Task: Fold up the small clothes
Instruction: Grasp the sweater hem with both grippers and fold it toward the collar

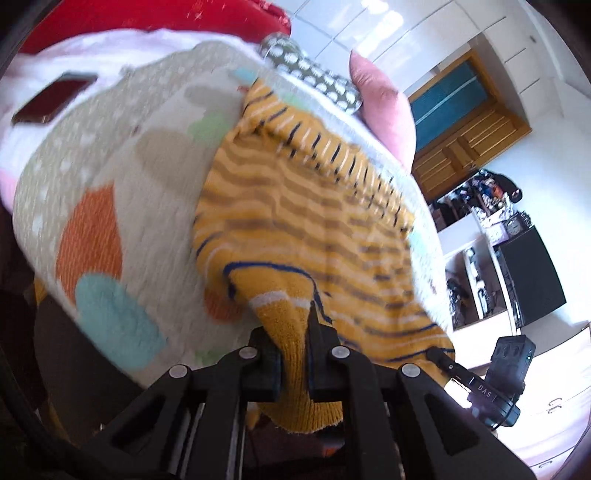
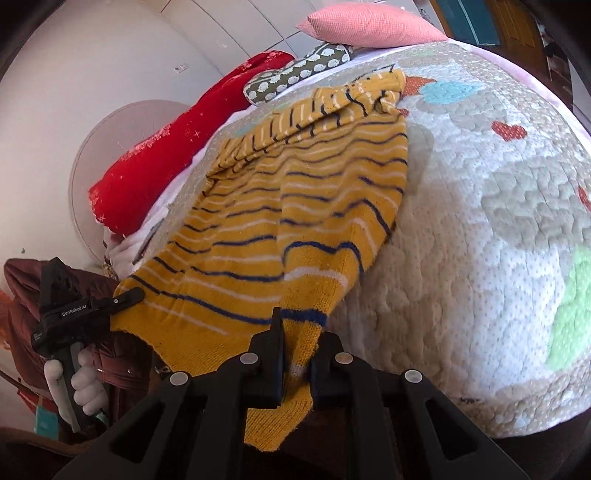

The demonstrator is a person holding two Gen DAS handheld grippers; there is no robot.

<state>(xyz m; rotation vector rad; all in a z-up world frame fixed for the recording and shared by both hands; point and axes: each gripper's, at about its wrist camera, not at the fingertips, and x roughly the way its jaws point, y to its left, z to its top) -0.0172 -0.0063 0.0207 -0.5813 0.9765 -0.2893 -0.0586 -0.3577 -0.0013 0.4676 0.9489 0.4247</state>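
Left tool point(image 1: 295, 332) clamped on striped yellow sweater point(image 1: 295, 221) hem, over patterned blanket point(image 1: 110, 184).

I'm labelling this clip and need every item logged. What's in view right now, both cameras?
striped sweater: one, mustard with navy and white stripes, spread on the blanket, near hem lifted
blanket: one, cream with coloured shapes, covering the bed
pink pillow: one, far end
spotted cushion: one, olive with white dots, beside it
red cushion: one, far left edge
phone: one, dark, on the bedding
left gripper: black, fingers clamped on the hem
right gripper: black, fingers clamped on the hem
gloved hand: white, holding the left gripper
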